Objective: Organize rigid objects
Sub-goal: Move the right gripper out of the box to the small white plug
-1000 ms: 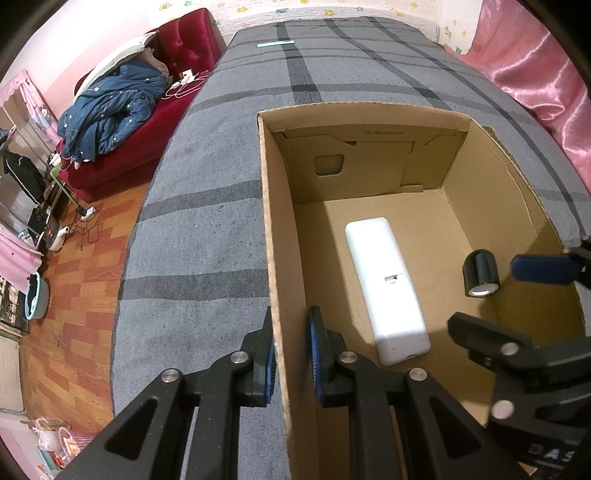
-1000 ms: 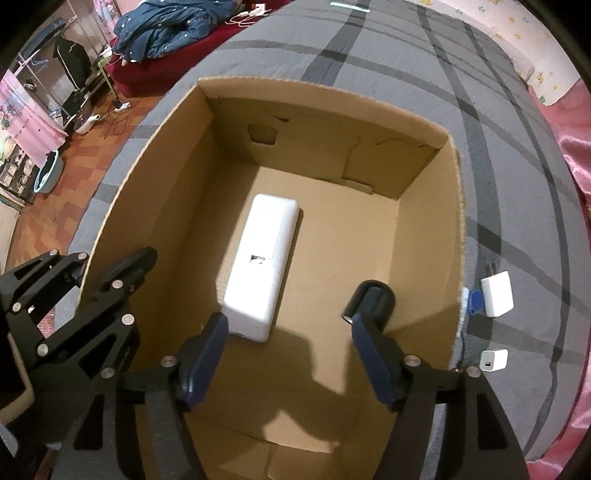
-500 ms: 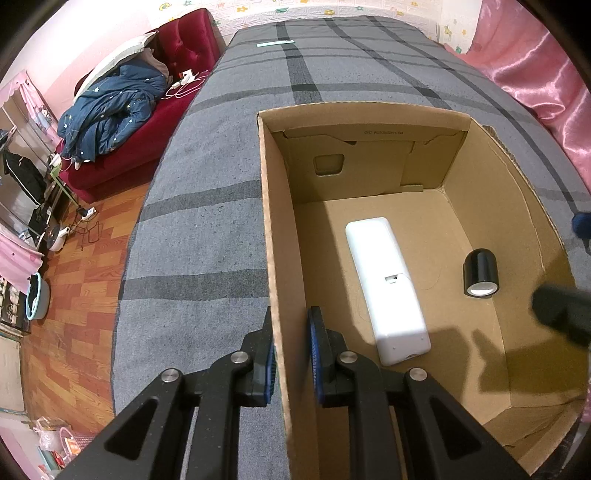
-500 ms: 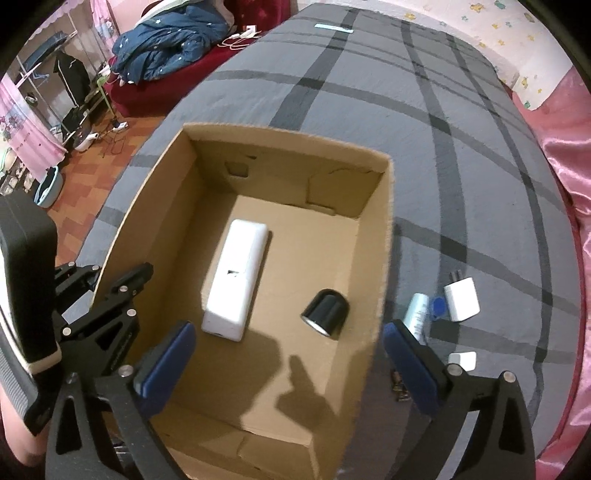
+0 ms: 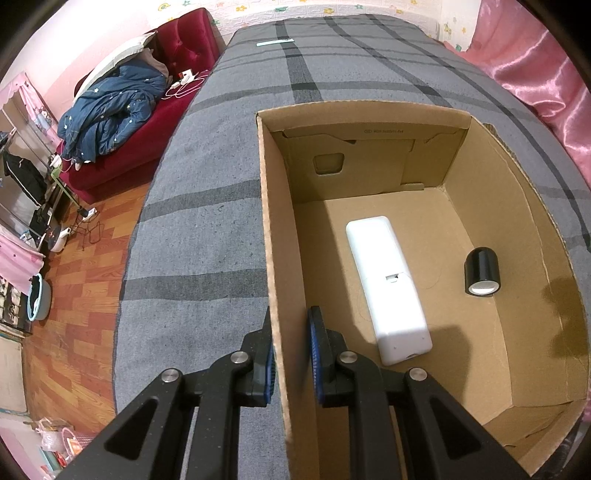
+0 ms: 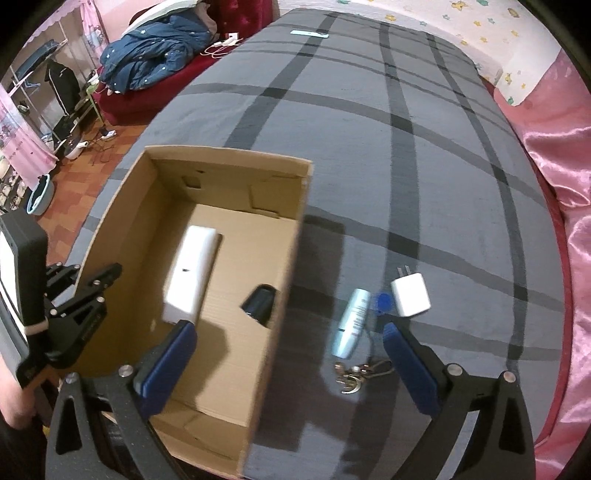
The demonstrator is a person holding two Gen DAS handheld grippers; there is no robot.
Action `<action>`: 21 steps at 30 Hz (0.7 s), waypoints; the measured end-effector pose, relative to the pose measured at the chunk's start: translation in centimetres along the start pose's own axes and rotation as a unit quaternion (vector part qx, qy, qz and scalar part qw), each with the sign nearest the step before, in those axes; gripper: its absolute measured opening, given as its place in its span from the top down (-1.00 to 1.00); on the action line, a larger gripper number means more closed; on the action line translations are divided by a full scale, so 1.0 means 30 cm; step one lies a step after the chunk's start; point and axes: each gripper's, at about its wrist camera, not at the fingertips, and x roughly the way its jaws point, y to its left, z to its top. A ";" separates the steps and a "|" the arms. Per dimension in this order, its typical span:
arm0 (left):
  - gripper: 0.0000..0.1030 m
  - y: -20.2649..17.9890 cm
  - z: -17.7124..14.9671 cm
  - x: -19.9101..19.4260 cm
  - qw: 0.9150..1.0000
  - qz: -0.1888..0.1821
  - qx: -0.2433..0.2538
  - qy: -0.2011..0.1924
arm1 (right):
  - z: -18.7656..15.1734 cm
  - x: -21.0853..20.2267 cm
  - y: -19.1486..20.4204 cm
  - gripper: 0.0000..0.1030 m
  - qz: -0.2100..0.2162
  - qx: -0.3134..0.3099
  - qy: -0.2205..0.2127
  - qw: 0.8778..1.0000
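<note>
An open cardboard box (image 5: 271, 229) (image 6: 295, 236) sits on a grey plaid bed. Inside lie a long white device (image 5: 388, 284) (image 6: 192, 269) and a short black cylinder (image 5: 482, 271) (image 6: 260, 304). My left gripper (image 5: 290, 354) (image 6: 96, 288) is shut on the box's left wall. My right gripper (image 6: 288, 343) hangs open above the box's right wall, nothing between its fingers. Right of the box on the bed lie a white tube (image 6: 352, 321), a white plug charger (image 6: 410, 299), a blue tag (image 6: 382, 301) and a bunch of keys (image 6: 354, 373).
The bed's left edge drops to a wooden floor (image 5: 74, 314). A red sofa with a blue jacket (image 5: 114, 107) stands beyond it. Pink satin bedding (image 6: 554, 155) lines the right side. A pale strip (image 6: 308, 34) lies at the bed's far end.
My right gripper opened wide, left the black cylinder lying in the box, then rose and shifted right out of the box. The left gripper stayed put on the wall.
</note>
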 end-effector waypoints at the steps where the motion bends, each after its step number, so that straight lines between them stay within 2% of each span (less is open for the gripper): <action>1: 0.68 0.000 0.000 0.000 1.000 0.000 0.000 0.000 | -0.002 0.000 -0.012 -0.99 -0.001 0.002 0.001 1.000; 11: 0.68 0.003 0.000 0.000 1.000 0.000 0.000 0.000 | -0.017 0.013 -0.187 -0.99 -0.019 0.039 0.008 0.999; 21: 0.68 0.003 -0.003 -0.001 1.000 0.001 0.001 -0.001 | -0.051 0.089 -0.345 -0.99 -0.041 0.077 0.024 0.996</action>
